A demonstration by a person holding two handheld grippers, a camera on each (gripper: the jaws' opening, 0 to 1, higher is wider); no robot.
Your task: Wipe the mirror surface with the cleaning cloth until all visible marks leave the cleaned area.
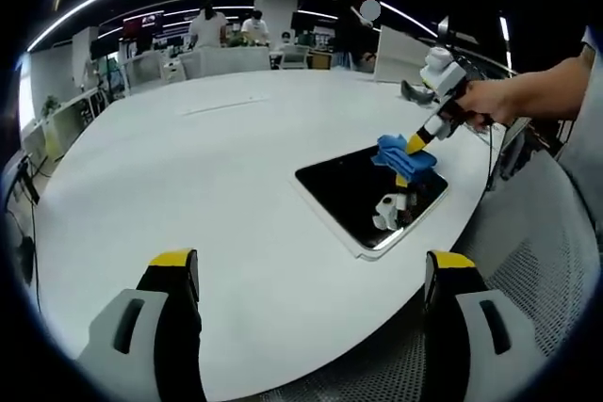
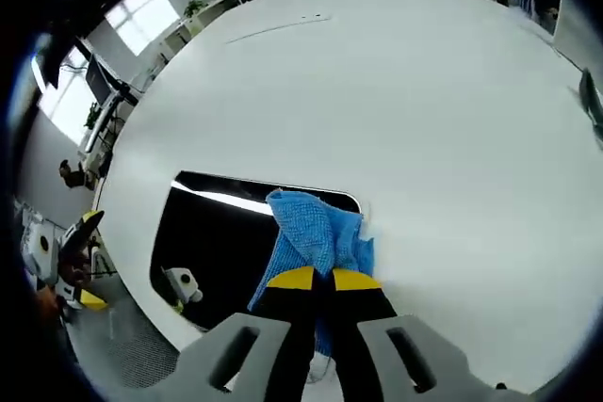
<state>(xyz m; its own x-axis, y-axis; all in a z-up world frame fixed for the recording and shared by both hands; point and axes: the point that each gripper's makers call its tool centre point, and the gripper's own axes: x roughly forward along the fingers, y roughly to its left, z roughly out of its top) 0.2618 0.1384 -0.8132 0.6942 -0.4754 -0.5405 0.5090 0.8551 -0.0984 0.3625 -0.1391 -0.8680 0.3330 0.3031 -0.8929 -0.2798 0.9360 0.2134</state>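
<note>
Mirror [image 1: 363, 197] lay flat near the edge of the white table [image 1: 217, 185], glass dark w/ reflections. Right gripper [image 1: 415, 145] had its jaws clamped on the blue cloth [image 2: 316, 233], pressing it onto the mirror's [image 2: 221, 242] corner; a hand [image 1: 490, 101] held that tool. Left gripper [image 1: 311, 275] hovered well apart from the mirror, jaws spread wide, nothing between them.
</note>
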